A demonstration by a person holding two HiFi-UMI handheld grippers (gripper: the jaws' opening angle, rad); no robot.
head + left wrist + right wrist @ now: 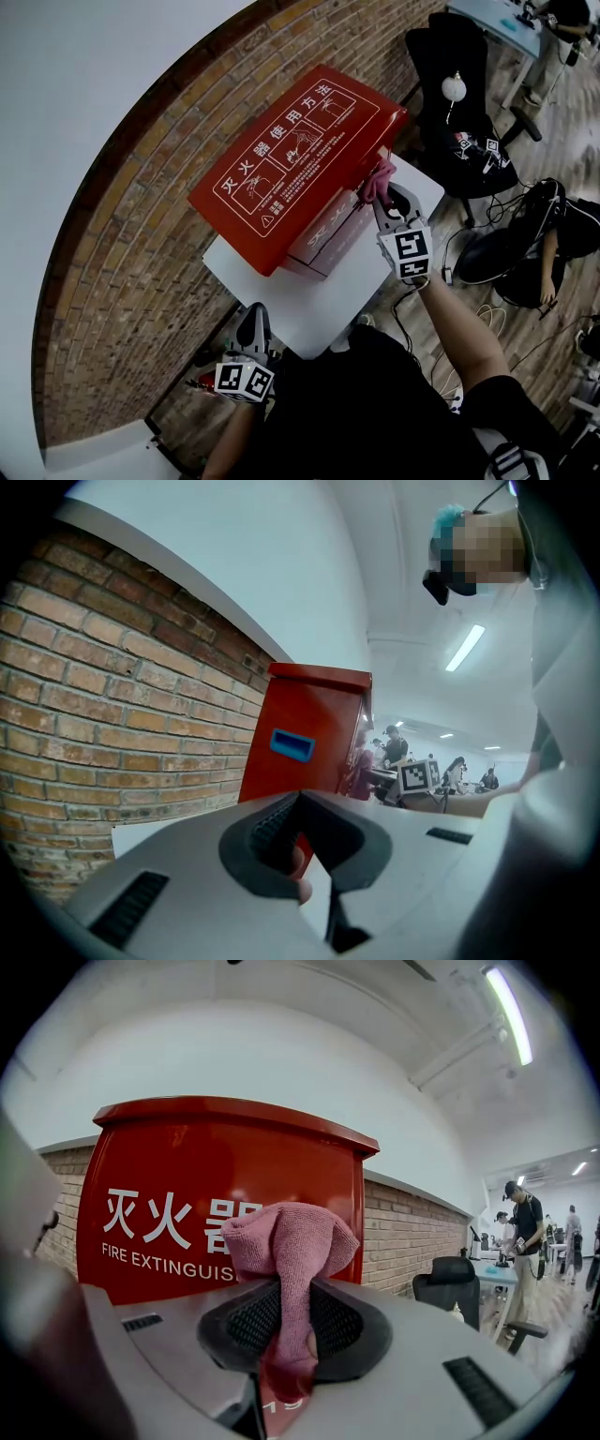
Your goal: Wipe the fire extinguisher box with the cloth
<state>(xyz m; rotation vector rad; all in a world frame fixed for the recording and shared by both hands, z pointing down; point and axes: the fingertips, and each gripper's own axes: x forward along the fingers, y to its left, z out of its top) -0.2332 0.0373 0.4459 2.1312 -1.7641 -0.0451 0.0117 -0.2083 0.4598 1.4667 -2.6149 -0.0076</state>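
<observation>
1. Holding the cloth [380, 178] [291, 1241], your right gripper [382, 192] [286, 1326] has its jaws clamped on the pink fabric. A bunched wad stands out past the tips and a short tail hangs below them.
2. You have that wad up at the fire extinguisher box [300, 159] [216, 1194], by the right-hand edge of its front face, just under the overhang of the sloping lid. Whether the cloth is actually touching the red panel can't be told from either view.
3. Your box stands on a white table [319, 300], backed up against the brick wall [141, 216] [403, 1232]. Its lid carries white pictograms and characters, and the right gripper view shows "FIRE EXTINGUIS" in white on the front before the cloth covers the rest.
4. Your left gripper [255, 319] [300, 855] sits low at the near-left corner of the table, well apart from the box. Its jaws are drawn together with nothing between them.
5. From your left gripper view, the box [309, 733] shows its narrow side, with a small blue recess [292, 744] on that face.
6. To your right, a black office chair [459, 103] [450, 1283] stands beyond the table, and a person [525, 1222] stands farther back by a desk.
</observation>
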